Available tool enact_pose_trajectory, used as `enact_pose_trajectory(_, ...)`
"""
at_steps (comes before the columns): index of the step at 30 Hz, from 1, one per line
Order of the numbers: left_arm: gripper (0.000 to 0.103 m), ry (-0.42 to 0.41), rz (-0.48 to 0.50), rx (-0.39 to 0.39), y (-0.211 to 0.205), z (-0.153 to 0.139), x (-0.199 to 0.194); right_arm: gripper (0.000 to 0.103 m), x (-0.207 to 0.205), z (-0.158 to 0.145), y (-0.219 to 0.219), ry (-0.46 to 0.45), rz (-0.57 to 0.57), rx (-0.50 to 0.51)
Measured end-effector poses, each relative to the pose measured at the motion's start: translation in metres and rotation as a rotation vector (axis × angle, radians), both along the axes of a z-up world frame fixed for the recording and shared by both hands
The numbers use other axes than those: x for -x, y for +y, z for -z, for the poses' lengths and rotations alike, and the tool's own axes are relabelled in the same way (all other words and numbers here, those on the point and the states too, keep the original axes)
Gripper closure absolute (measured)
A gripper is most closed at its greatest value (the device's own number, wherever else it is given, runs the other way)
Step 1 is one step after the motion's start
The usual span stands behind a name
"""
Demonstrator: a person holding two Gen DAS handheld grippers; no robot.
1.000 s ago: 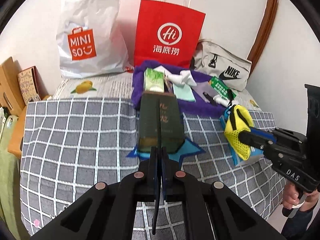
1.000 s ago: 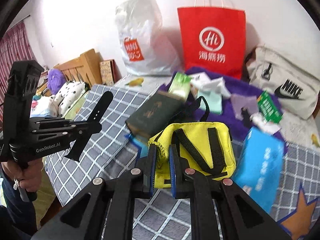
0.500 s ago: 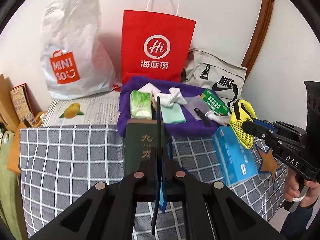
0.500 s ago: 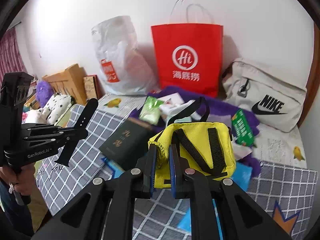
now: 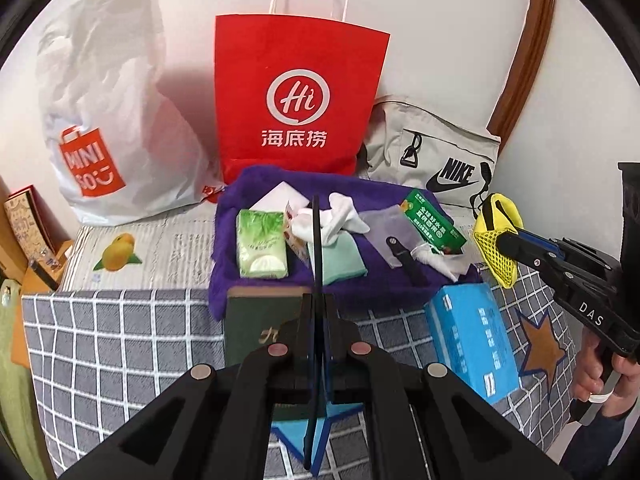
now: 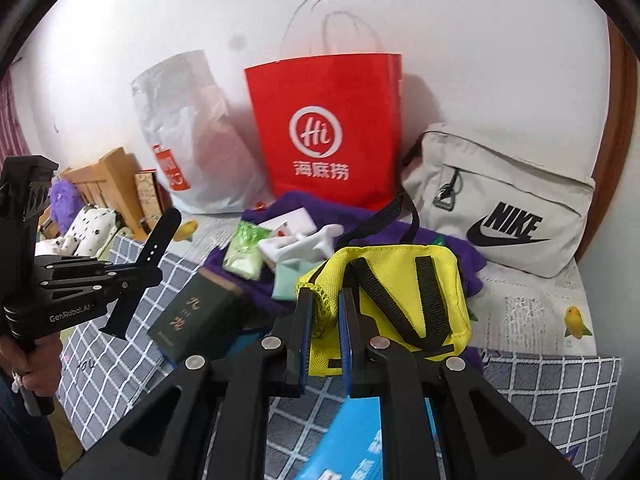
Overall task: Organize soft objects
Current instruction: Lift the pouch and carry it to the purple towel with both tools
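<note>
My right gripper is shut on the mesh edge of a small yellow pouch with black straps and holds it in the air above the bed. In the left wrist view the yellow pouch hangs from the right gripper at the right. My left gripper is shut on a thin black strap, seen edge-on. In the right wrist view that black strap is flat with small holes and sticks up from the left gripper. A purple fluffy cloth carries a green tissue pack, white socks and a mint cloth.
A red paper bag, a white plastic bag and a beige Nike bag stand along the back wall. A dark green book and a blue tissue pack lie on the grey checked bedspread. A hand grips each handle.
Both grippers have moved forward and a little up toward the bags at the wall, each keeping its load. The book and blue pack have slid lower in both views.
</note>
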State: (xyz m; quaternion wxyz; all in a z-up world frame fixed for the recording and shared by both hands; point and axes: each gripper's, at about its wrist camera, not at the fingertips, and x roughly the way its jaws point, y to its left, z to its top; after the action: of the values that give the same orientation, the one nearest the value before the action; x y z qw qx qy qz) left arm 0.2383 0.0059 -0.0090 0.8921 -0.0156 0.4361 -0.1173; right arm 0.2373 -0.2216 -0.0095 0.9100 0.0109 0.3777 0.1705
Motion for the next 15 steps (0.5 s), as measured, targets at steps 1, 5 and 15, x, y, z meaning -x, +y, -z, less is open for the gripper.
enact_pose_trajectory(1, 0.099, 0.001, 0.001, 0.002, -0.001, 0.0, -0.004, 0.091, -0.004, 0.001, -0.002, 0.003, 0.001, -0.001)
enact_pose_trajectory(5, 0.099, 0.012, 0.002, 0.005, -0.005, 0.005, -0.019, 0.091, -0.021, 0.006, -0.008, 0.015, 0.014, -0.002)
enact_pose_trajectory(15, 0.099, 0.047, 0.011, 0.02, -0.012, 0.02, -0.057, 0.091, -0.058, 0.023, -0.014, 0.044, 0.035, -0.015)
